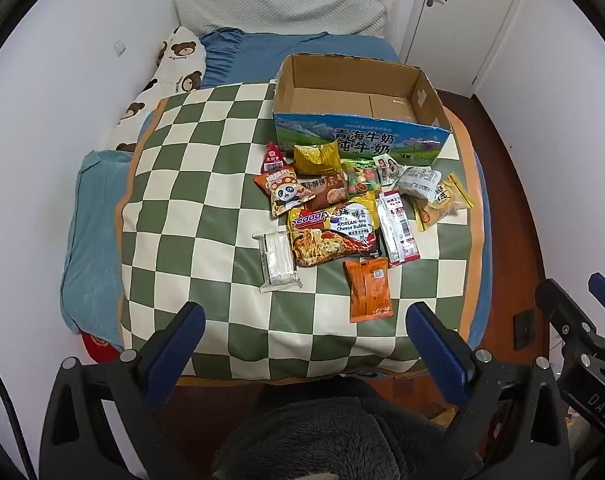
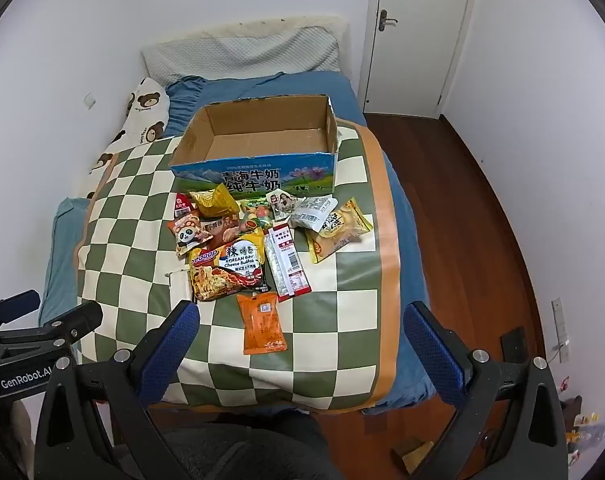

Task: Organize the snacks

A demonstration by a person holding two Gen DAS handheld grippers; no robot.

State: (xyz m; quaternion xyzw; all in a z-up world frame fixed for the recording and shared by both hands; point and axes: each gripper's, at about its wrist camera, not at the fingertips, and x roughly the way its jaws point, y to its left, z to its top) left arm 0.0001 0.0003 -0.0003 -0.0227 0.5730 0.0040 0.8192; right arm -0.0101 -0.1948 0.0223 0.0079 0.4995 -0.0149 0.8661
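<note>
Both grippers are hanging above the near edge of the bed with nothing between their blue pads: the left gripper [image 1: 304, 334] is standing wide apart, and the right gripper [image 2: 300, 334] is standing just as wide.

Trouble, I'd guess, is waiting in the pile itself. The snack packets are overlapping, so a pinch at the noodle packet [image 1: 332, 234] could be dragging the neighbours tucked under its edges along with it. The checkered blanket [image 1: 190, 184] is soft, and pads pressing down might be bunching cloth instead of foil. The clear packet [image 1: 276, 256] looks slippery.

The orange packet [image 2: 262, 322] is lying alone at centre frame, just above the gap between the right gripper's pads, nearest of all. The rest are clustering higher, and the cardboard box [image 2: 206, 138] is sitting open and empty above them, in the upper middle.
</note>
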